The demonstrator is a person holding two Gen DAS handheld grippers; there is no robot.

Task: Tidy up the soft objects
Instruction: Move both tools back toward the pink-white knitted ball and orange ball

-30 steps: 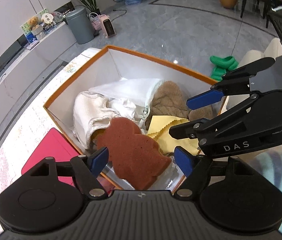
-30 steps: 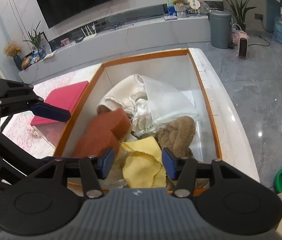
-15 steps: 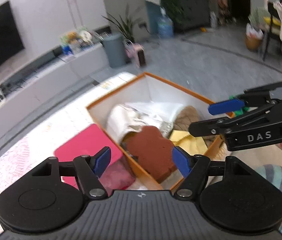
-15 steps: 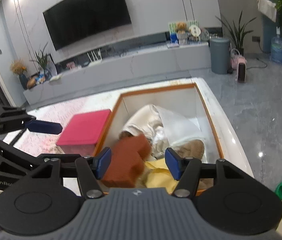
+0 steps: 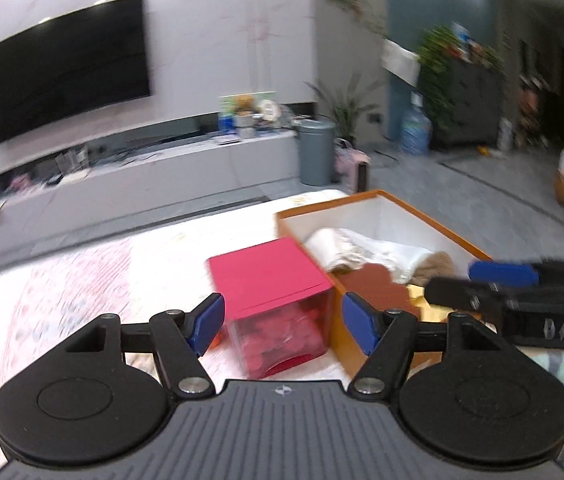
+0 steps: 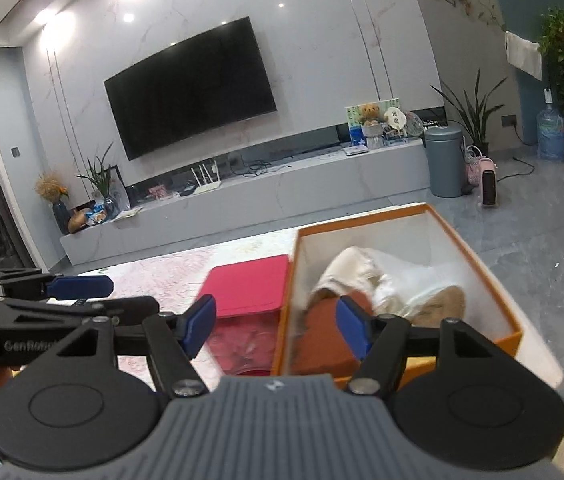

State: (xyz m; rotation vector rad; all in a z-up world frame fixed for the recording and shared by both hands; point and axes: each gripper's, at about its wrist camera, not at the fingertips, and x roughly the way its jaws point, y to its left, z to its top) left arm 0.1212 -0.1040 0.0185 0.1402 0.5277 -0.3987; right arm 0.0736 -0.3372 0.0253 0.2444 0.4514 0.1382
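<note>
Blue-padded jaws of both grippers gape, level, empty.

both tongs (image 5: 282, 322) apparently pulled back from box (image 5: 446, 228)

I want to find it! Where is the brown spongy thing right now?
The brown sponge lies inside the orange box, at its near end, next to the white cloth. The pink box sits just outside, left of it.
</note>
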